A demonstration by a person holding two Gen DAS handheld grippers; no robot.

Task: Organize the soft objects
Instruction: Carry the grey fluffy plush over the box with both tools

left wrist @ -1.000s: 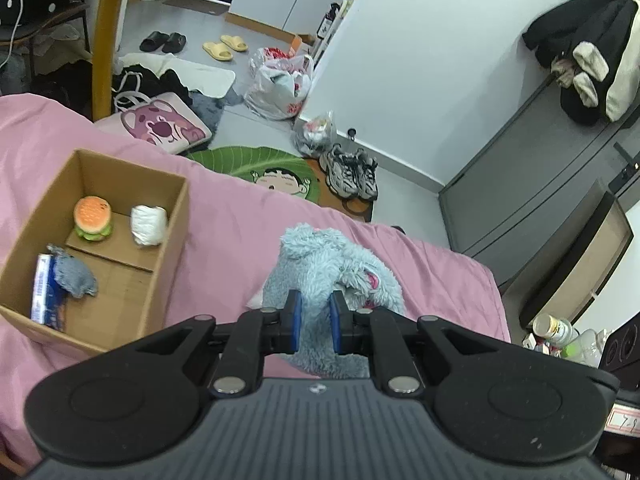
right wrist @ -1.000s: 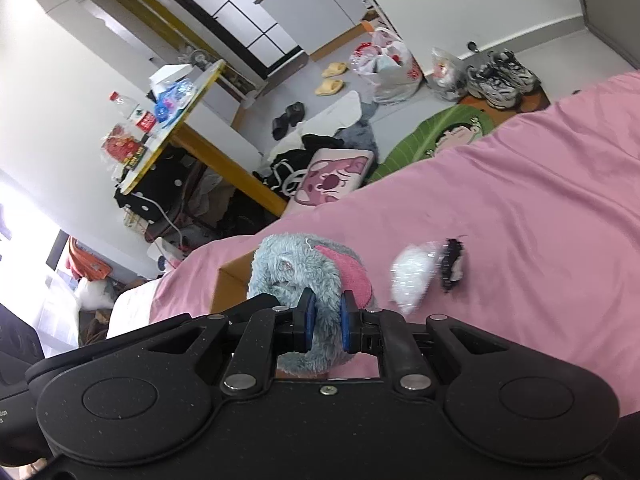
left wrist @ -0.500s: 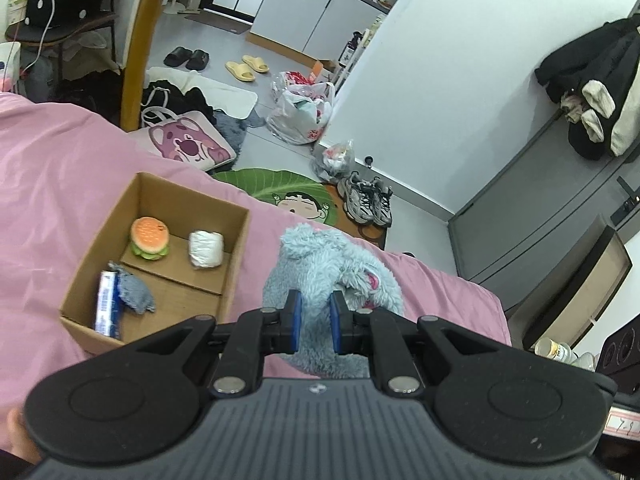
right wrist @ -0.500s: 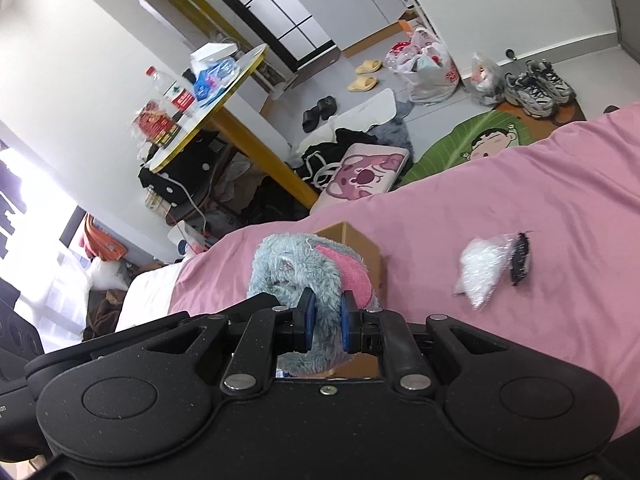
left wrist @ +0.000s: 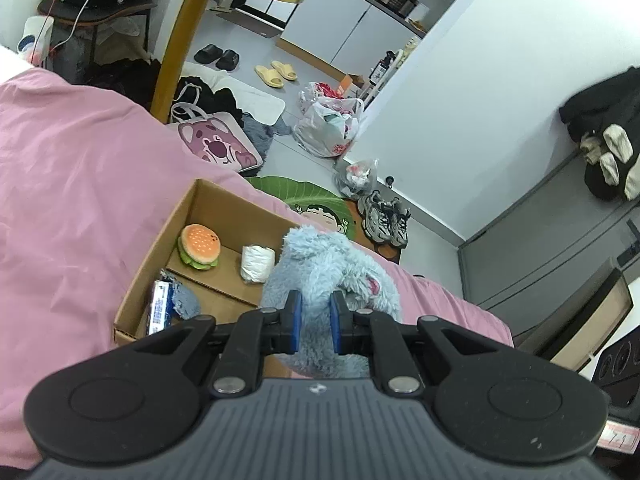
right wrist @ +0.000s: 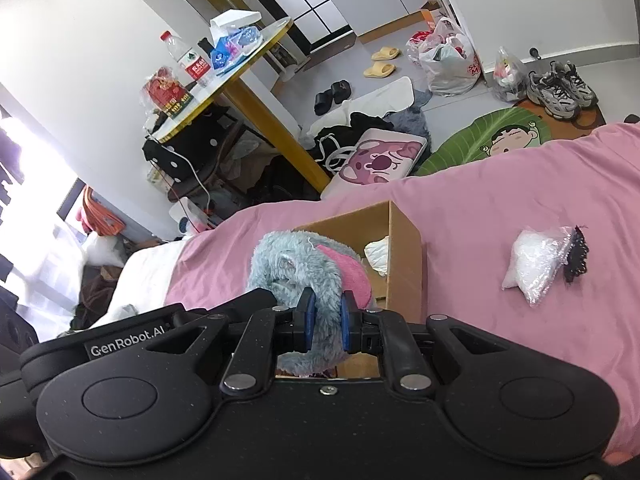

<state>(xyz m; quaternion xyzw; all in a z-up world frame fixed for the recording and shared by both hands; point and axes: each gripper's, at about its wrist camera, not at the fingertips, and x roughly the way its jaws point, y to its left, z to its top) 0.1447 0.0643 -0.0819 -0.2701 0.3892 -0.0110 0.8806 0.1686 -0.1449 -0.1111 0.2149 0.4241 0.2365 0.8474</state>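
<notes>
- The left gripper (left wrist: 314, 322) was clamped on the blue plush toy (left wrist: 320, 264), fur bulging between its blue pads.
- The right gripper (right wrist: 325, 322) was likewise clamped on the same toy (right wrist: 296, 264), which hung over the cardboard box (right wrist: 404, 248) on the pink bedspread (right wrist: 500, 200).
- Only the left wrist view showed the box interior: ahead and left of its claw lay a burger toy (left wrist: 200, 246), a white roll (left wrist: 257, 262), a grey soft item (left wrist: 185, 300) and a blue packet (left wrist: 159, 310).
- Only the right wrist view showed, right of its claw, a white bag (right wrist: 536, 262) touching a black lace piece (right wrist: 577, 256) on the bedspread, well apart from the box.
- The toy's pink ear (right wrist: 348, 270) appeared plainly in the right view.
</notes>
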